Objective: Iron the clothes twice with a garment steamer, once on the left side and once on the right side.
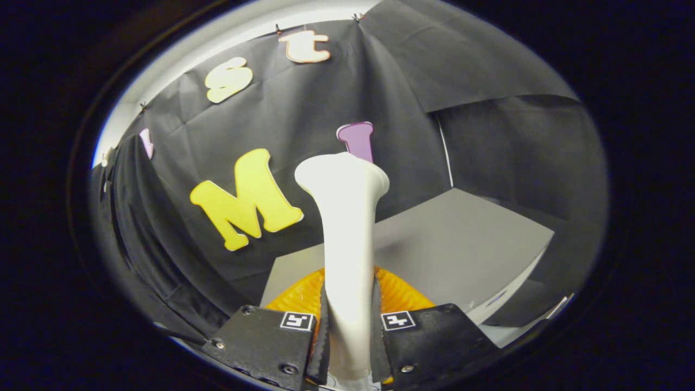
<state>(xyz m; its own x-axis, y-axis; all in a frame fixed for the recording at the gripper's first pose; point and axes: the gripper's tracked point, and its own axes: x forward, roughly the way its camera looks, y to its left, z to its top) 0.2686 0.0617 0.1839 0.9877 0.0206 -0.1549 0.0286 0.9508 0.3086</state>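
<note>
Garment steamer (347, 239): white, smooth body, held upright between the two fingers; narrow at the handle, flaring to a wider head at the top.
Steamer head: stands well above the fingertips, seen against the black cloth wall; its face is turned away, so the outlet side cannot be made out.
Steamer handle: runs down between the finger pads and passes out of sight below them.
Gripper (347, 326): closed narrow on the steamer handle; both fingers press against it, one on each side, with no gap visible at the contact.
Finger pads (324, 331): ribbed inner edges lie flat against the handle.
Finger markers (296, 320): one small square black-and-white tag on top of each finger, near the tip.
Orange plate (402, 296): ribbed rim, lies on the table directly behind the steamer handle and just beyond the fingers; its middle is hidden by the steamer.
Table (461, 239): grey, flat top, extends beyond the fingers and to the right; the far corner meets the cloth wall; a pale front edge shows on the right side.
Booth wall (488, 136): black cloth, creased, hung behind and around the table; a thin pale seam runs down where two panels meet above the table's far corner.
Dark cloth at left (136, 228): hangs in folds beside the wall, left of the table; whether this is the garment cannot be told.
</note>
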